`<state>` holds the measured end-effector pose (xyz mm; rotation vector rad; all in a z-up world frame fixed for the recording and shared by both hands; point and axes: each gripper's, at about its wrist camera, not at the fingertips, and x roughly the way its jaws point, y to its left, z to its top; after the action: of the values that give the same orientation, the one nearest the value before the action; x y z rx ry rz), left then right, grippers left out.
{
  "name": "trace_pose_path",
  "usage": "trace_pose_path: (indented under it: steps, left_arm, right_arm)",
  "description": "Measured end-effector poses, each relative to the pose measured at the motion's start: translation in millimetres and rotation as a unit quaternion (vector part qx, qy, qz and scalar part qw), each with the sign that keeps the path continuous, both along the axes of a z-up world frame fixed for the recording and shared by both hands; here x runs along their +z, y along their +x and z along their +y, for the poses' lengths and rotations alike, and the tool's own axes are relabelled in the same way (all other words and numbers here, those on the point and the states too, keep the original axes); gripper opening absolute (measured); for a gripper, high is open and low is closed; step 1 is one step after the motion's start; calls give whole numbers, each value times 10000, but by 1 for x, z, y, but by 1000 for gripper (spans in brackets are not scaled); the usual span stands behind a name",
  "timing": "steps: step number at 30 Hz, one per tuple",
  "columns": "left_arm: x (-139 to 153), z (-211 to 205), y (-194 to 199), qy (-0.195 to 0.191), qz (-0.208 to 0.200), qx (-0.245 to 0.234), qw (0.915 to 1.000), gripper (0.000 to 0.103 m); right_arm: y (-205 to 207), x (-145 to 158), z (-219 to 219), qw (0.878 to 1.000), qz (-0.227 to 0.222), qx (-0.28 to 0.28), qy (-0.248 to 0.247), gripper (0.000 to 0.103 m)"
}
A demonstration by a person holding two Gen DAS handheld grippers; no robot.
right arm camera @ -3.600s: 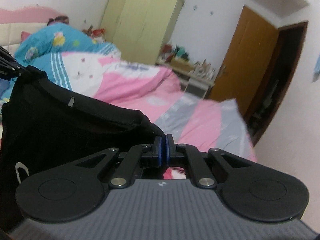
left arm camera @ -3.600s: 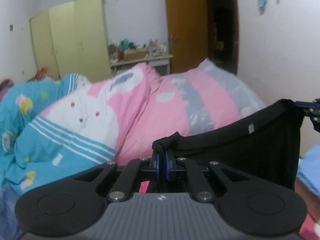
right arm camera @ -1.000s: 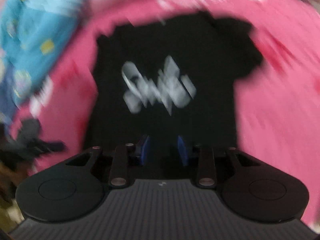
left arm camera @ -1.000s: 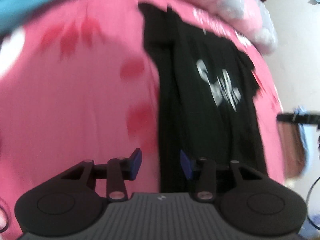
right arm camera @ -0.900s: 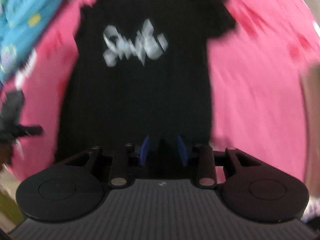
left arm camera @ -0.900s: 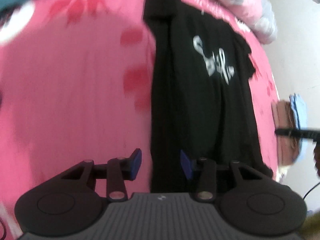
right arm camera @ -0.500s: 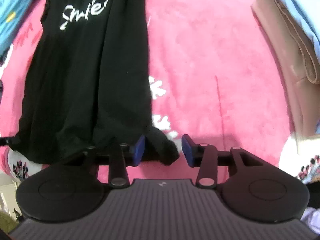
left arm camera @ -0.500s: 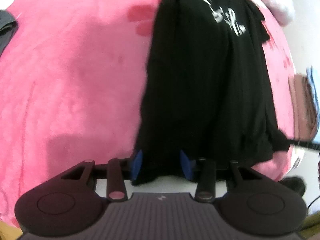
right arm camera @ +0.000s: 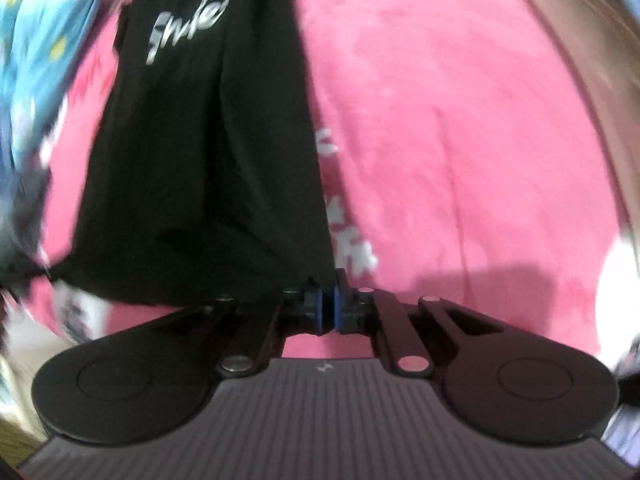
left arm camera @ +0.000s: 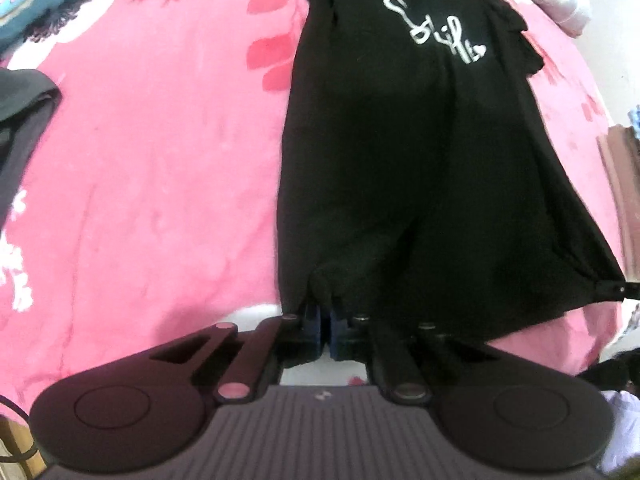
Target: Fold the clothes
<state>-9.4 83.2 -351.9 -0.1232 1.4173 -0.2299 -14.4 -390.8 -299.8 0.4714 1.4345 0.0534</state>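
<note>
Your left tongs [left arm camera: 325, 330] and right tongs [right arm camera: 327, 312] are each closed on a hem corner of the shirt [left arm camera: 420, 152], which lies on the bed [left arm camera: 160, 160] toward 12 o'clock. Pull unevenly and a corner may slip, skewing the fold.

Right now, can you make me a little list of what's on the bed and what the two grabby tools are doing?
shirt: black T-shirt with white writing, spread front-up on the bed
bed cover: pink blanket with red and white flowers
left tool: shut on the shirt's bottom hem, at one corner
right tool: shut on the hem's other corner
other clothes: dark grey garment at the blanket's left edge; tan folded pile at the right edge
picture quality: right wrist view is blurred
</note>
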Motion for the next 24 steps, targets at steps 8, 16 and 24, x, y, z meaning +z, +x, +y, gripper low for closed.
trace_pose_path:
  steps: [8, 16, 24]
  left_arm:
    - [7, 3, 8, 122, 209, -158, 9996, 4]
    - [-19, -16, 1, 348, 341, -689, 9964, 11]
    - [-5, 7, -2, 396, 413, -591, 9966, 28]
  right_arm:
    - [-3, -29, -39, 9919, 693, -1057, 158, 3]
    - [8, -42, -23, 9951, 744, -517, -395, 6]
    - [5, -15, -20, 9819, 780, -349, -1693, 33]
